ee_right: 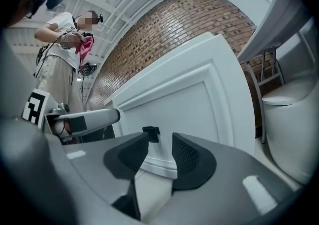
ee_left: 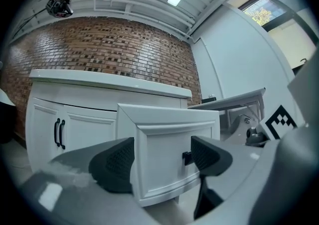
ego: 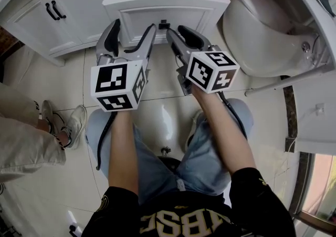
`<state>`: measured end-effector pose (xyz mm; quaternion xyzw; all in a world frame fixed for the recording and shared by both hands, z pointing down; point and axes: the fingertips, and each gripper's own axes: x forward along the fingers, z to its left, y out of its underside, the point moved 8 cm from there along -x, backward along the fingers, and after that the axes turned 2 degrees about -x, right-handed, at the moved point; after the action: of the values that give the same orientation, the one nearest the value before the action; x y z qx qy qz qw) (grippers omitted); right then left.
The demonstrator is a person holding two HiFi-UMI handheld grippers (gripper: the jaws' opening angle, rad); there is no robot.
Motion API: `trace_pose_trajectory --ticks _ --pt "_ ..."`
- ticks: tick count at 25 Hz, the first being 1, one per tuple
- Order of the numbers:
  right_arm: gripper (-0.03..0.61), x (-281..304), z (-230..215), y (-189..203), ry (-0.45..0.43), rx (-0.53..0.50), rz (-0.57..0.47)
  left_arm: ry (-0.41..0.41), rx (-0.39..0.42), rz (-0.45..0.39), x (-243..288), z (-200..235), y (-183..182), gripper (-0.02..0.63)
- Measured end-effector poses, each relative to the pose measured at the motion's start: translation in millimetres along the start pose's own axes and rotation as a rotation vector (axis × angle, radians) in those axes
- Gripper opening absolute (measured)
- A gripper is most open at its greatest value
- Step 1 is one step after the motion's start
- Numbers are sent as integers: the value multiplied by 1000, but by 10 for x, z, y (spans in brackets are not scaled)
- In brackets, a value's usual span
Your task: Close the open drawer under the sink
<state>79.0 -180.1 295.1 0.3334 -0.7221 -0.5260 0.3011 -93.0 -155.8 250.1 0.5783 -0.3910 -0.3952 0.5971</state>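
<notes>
The white drawer [ego: 165,10] stands pulled out of the cabinet under the sink, with a small black knob [ego: 164,22] at the middle of its front. My left gripper [ego: 135,26] is open wide just short of the front's left half; in the left gripper view the drawer front [ee_left: 164,129] and knob [ee_left: 186,158] fill the space beyond the left gripper [ee_left: 162,161]. My right gripper [ego: 176,32] sits right of the knob. In the right gripper view the right gripper [ee_right: 160,144] shows a narrow gap with nothing in it. There the knob [ee_right: 151,132] lies just beyond the left pad, on the drawer front [ee_right: 194,99].
Left of the drawer are white cabinet doors with black handles [ego: 52,10]. A white toilet [ego: 262,26] stands close on the right, with a metal bar [ego: 283,81] beside it. Another person's shoes [ego: 73,120] are on the tiled floor at left. My knees are below the grippers.
</notes>
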Motion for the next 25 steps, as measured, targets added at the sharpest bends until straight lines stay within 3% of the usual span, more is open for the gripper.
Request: trace_pose_trajectory --ticks 14,25 --pt "126 284 -72 -26 -5 45 -36 -3 60 48 105 151 106 362" --pt "124 700 -340 -67 12 129 -145 7 36 80 399 408 298 360"
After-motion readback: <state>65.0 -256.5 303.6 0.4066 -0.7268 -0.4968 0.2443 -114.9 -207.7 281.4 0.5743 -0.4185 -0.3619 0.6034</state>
